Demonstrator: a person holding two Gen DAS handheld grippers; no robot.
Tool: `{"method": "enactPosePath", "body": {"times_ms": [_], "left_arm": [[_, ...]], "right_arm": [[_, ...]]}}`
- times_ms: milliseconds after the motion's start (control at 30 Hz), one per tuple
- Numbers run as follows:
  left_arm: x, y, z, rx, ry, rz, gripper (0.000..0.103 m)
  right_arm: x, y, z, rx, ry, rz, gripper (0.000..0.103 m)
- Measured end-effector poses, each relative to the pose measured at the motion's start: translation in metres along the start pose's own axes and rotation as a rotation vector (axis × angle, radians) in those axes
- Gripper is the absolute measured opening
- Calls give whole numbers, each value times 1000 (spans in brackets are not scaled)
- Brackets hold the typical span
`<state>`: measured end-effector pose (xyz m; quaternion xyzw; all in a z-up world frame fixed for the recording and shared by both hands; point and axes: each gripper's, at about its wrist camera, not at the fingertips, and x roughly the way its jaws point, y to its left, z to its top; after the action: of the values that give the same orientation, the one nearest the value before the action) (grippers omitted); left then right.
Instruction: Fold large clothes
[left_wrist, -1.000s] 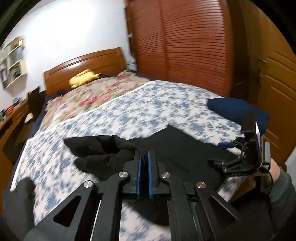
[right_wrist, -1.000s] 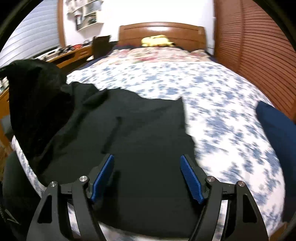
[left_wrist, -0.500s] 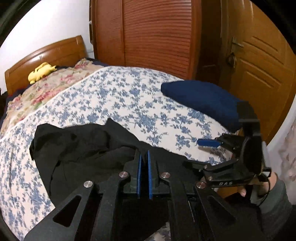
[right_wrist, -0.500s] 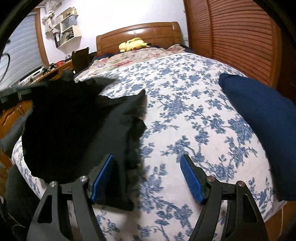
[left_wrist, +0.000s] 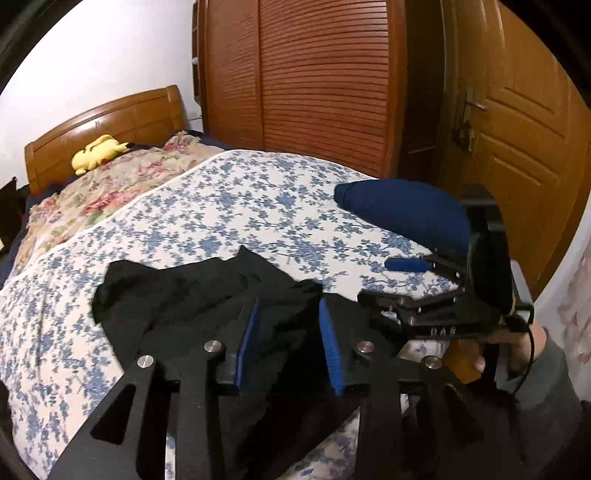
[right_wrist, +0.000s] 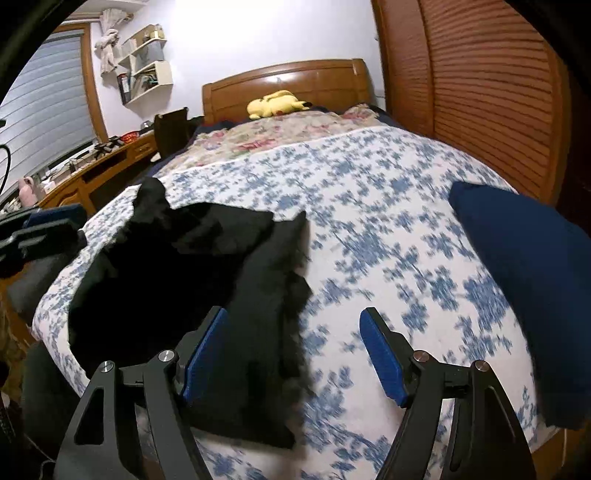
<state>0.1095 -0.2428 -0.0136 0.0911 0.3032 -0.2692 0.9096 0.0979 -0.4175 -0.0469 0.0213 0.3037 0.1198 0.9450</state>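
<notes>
Black garment (left_wrist: 192, 295) lies bunched on the near left part of the bed (left_wrist: 258, 206), folded edge loose. Left gripper (left_wrist: 290, 343) sits over it, jaws narrowly apart, holding nothing. Right gripper (right_wrist: 291, 354) is spread wide, empty, at the cloth's right edge. Risk: the fold slumps or drags if only one layer gets pinched. Only the right view shows the desk (right_wrist: 92, 166); only the left shows the door (left_wrist: 517, 147).

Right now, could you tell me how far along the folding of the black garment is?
Partly done. The black garment lies doubled over in a loose, rumpled heap near the foot of the floral bedspread. Nothing is in hand: the left gripper and the right gripper are both open above it. Left to do: smooth the bunched edges and fold it again into a neat stack.
</notes>
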Motion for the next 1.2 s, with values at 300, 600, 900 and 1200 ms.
{"method": "enactPosePath", "body": {"times_ms": [300,600,900,1200], "left_arm": [[-10,51,-38,-74,40,70,36],[-8,90,-69,-139,76,127,36],[-5,108,-91,-197,88,134,37],[-2,113,-95,-215,83,141,37]], "right_arm": [[-9,33,35,-71,-98,53,75],[19,58,34,-122,-57,158,75],[49,66,33,-144,45,201,66],[45,61,27,-111,53,244,34]]}}
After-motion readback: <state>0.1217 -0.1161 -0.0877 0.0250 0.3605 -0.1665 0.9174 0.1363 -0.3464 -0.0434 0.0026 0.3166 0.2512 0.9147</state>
